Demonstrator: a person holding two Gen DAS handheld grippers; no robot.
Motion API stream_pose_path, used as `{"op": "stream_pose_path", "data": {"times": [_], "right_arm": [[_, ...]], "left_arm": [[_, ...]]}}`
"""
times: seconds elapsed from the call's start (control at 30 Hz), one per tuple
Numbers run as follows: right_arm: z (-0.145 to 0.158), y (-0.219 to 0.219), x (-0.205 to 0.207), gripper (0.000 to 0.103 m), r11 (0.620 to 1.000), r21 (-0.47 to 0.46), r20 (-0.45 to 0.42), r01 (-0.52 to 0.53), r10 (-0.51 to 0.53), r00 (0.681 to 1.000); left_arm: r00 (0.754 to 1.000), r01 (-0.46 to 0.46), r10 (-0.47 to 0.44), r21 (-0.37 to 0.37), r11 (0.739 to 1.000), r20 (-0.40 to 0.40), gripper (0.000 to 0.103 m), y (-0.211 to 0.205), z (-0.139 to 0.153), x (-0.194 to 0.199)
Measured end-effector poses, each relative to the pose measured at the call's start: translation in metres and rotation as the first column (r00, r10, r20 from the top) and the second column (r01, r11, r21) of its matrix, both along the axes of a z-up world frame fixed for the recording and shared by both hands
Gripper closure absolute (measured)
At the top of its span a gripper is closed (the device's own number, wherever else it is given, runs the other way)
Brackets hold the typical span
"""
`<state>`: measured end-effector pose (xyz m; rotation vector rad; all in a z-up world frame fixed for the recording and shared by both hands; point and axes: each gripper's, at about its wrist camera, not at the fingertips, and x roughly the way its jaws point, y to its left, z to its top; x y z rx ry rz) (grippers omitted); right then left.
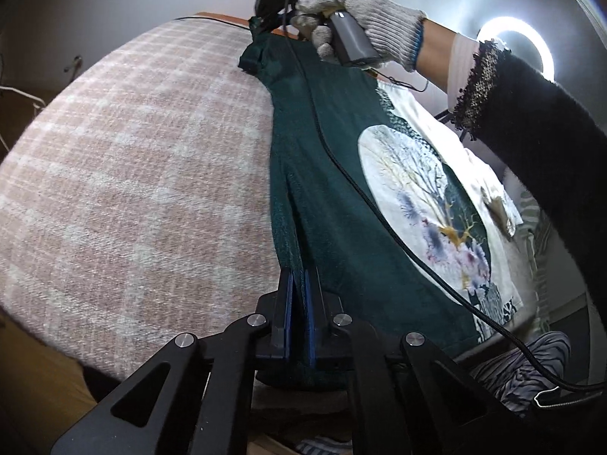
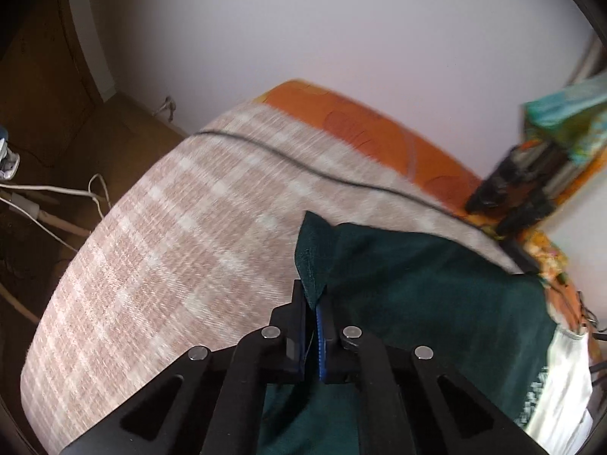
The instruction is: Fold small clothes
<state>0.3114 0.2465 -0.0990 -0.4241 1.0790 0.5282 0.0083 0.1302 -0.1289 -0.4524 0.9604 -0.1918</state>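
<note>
You had both the left gripper and right gripper clamped on one long edge of the green shirt, stretched over the checked blanket; mid-fold, I judged; next, carry that edge toward three o'clock.

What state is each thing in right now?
Left hand-held gripper: shut on the garment's edge.
Right hand-held gripper: shut on a garment corner.
Garment: dark green, stretched between both grippers above the blanket.
Blanket: spread flat.
Ring light: on.
</note>
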Motion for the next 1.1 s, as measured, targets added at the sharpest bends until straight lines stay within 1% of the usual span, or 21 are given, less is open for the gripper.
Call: {"op": "stream_pose_path", "data": {"times": [0.07,0.17,0.27,0.37,0.53,0.6,0.67,0.73,0.8,0.83,0.87,0.93,0.97,1.0,1.03,1.07,1.1], "right_arm": [[0.011,-0.014,0.001,0.103,1.000,0.007,0.016,0.016,-0.016,1.000],[0.028,-0.043,0.004,0.103,0.998,0.037,0.043,0.042,-0.044,0.998],[0.046,-0.067,0.004,0.103,0.996,0.048,0.072,0.074,-0.078,0.994],[0.050,-0.078,0.002,0.103,0.992,0.065,0.085,0.105,-0.111,0.990],[0.060,-0.126,0.002,0.103,0.984,0.095,0.091,0.150,-0.158,0.983],[0.058,-0.144,0.002,0.103,0.981,0.101,0.094,0.164,-0.173,0.980],[0.056,-0.170,0.003,0.103,0.975,0.112,0.094,0.189,-0.200,0.975],[0.050,-0.197,0.006,0.103,0.964,0.138,0.072,0.226,-0.238,0.969],[0.040,-0.224,0.009,0.103,0.950,0.165,0.034,0.263,-0.272,0.962],[0.035,-0.232,0.011,0.103,0.946,0.167,0.020,0.277,-0.284,0.959],[0.026,-0.241,0.013,0.102,0.942,0.161,0.005,0.295,-0.300,0.954],[0.008,-0.253,0.016,0.098,0.938,0.127,-0.020,0.324,-0.324,0.946],[0.002,-0.255,0.017,0.087,0.938,0.100,-0.022,0.331,-0.331,0.944],[-0.005,-0.258,0.019,0.065,0.936,0.046,-0.007,0.349,-0.349,0.937],[-0.008,-0.261,0.019,0.061,0.929,0.011,0.024,0.371,-0.371,0.928],[-0.008,-0.262,0.018,0.061,0.921,-0.008,0.058,0.390,-0.389,0.919],[-0.003,-0.264,0.017,0.061,0.917,0.002,0.084,0.399,-0.398,0.914]], "left_arm": [[1.000,0.012,-0.012,-0.001,1.000,0.015,0.099,-0.005,0.005,-0.001],[0.997,0.044,-0.045,0.021,0.999,0.055,0.099,-0.016,0.014,-0.001],[0.992,0.076,-0.080,0.043,0.996,0.093,0.100,-0.030,0.023,-0.001],[0.989,0.100,-0.103,0.039,0.994,0.105,0.100,-0.040,0.027,0.000],[0.980,0.158,-0.163,0.053,0.986,0.114,0.100,-0.063,0.033,0.005],[0.975,0.174,-0.182,0.073,0.982,0.130,0.100,-0.070,0.037,0.005],[0.971,0.175,-0.190,0.109,0.979,0.145,0.100,-0.073,0.041,0.003],[0.971,0.158,-0.190,0.205,0.966,0.148,0.090,-0.076,0.042,0.000],[0.978,0.100,-0.149,0.300,0.949,0.147,0.045,-0.072,0.040,-0.007],[0.980,0.080,-0.134,0.322,0.944,0.148,0.041,-0.070,0.038,-0.009],[0.982,0.069,-0.123,0.335,0.940,0.145,0.040,-0.067,0.036,-0.011],[0.984,0.075,-0.128,0.362,0.929,0.124,0.040,-0.065,0.030,-0.010],[0.985,0.075,-0.128,0.372,0.925,0.120,0.040,-0.065,0.029,-0.011],[0.984,0.083,-0.137,0.384,0.920,0.116,0.040,-0.067,0.028,-0.009],[0.983,0.090,-0.146,0.401,0.912,0.112,0.040,-0.070,0.027,-0.008],[0.982,0.093,-0.153,0.425,0.900,0.108,0.040,-0.072,0.026,-0.007],[0.982,0.092,-0.154,0.440,0.893,0.106,0.040,-0.076,0.024,-0.006]]}}
